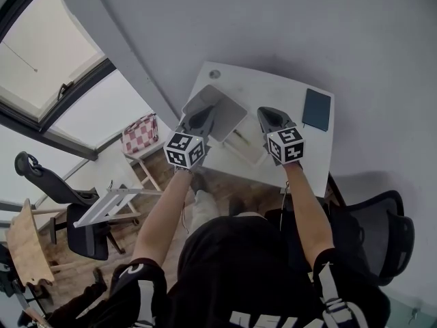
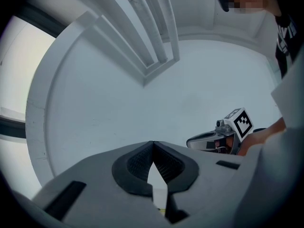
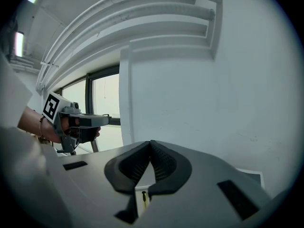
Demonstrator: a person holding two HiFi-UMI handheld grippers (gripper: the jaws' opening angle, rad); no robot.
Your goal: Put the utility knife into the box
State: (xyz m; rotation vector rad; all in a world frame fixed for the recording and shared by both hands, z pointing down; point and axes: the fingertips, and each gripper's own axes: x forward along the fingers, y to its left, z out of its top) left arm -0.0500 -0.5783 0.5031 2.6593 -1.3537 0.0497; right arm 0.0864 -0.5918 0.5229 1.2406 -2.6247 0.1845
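On the white table (image 1: 276,91) stands an open white box (image 1: 229,117), with a low white tray (image 1: 247,148) beside it. My left gripper (image 1: 205,113) hovers over the box's left side, shut and empty. My right gripper (image 1: 264,113) is held just right of the box, also shut and empty. In the left gripper view the pads (image 2: 142,161) meet at the tip, and in the right gripper view the pads (image 3: 162,161) do too. Both point at the pale wall. A thin yellow and black thing (image 3: 144,196) shows through the gap below the right jaws; it may be the utility knife.
A dark notebook (image 1: 317,108) lies at the table's far right corner. A black office chair (image 1: 386,231) is behind me on the right. A checkered stool (image 1: 140,135) and a white frame (image 1: 109,207) stand left of the table, by the window.
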